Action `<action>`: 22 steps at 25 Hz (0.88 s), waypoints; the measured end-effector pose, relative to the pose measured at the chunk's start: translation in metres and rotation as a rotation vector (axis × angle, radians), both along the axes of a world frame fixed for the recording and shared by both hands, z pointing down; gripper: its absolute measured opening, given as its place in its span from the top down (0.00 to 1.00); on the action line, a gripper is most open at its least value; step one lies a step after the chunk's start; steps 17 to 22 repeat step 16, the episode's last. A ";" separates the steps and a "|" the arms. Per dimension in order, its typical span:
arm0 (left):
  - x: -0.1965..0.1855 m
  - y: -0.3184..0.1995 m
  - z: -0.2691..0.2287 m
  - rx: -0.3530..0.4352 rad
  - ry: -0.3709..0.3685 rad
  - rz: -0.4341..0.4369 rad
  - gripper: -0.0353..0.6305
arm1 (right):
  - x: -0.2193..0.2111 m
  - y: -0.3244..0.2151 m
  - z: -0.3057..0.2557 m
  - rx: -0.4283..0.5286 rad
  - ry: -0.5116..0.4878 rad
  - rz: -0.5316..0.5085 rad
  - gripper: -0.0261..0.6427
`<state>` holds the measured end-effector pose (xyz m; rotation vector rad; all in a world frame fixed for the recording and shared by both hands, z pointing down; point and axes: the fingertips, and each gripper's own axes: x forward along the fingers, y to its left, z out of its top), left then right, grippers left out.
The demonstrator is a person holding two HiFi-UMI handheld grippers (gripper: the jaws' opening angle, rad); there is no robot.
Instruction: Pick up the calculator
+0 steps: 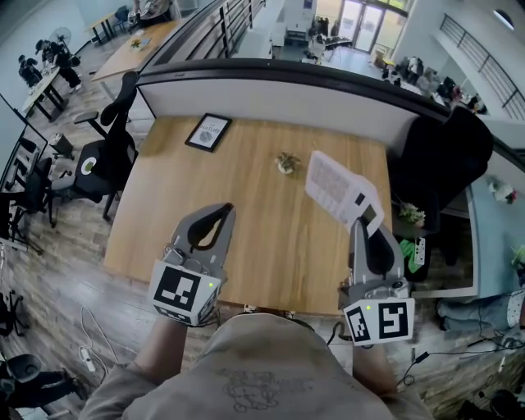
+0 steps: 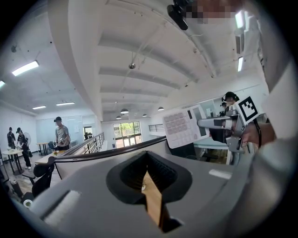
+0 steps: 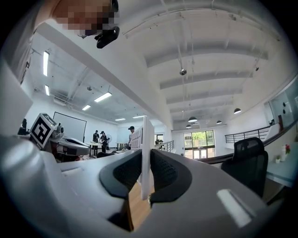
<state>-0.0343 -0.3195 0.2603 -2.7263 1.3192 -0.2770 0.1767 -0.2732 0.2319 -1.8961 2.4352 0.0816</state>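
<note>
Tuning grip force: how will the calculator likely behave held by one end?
The calculator looks stiff: it juts from the right gripper without sagging. Probably light, since a pinch at one end carries it clear of the table. Held off-centre, its thin body might pivot or slip if jolted.

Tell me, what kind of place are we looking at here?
Most likely an open-plan office, apparently on a raised level. A light wooden desk stands beside a black swivel office chair, a dark metal railing runs beyond it, and people gather round work tables further off.
</note>
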 end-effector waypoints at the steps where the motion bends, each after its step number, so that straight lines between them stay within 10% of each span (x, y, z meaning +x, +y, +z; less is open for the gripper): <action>1: 0.000 0.000 0.000 0.000 0.000 -0.001 0.94 | -0.001 0.000 0.001 -0.003 0.000 -0.003 0.87; 22: -0.003 -0.003 0.005 -0.027 -0.014 -0.015 0.94 | 0.002 -0.003 0.006 -0.001 -0.002 0.001 0.87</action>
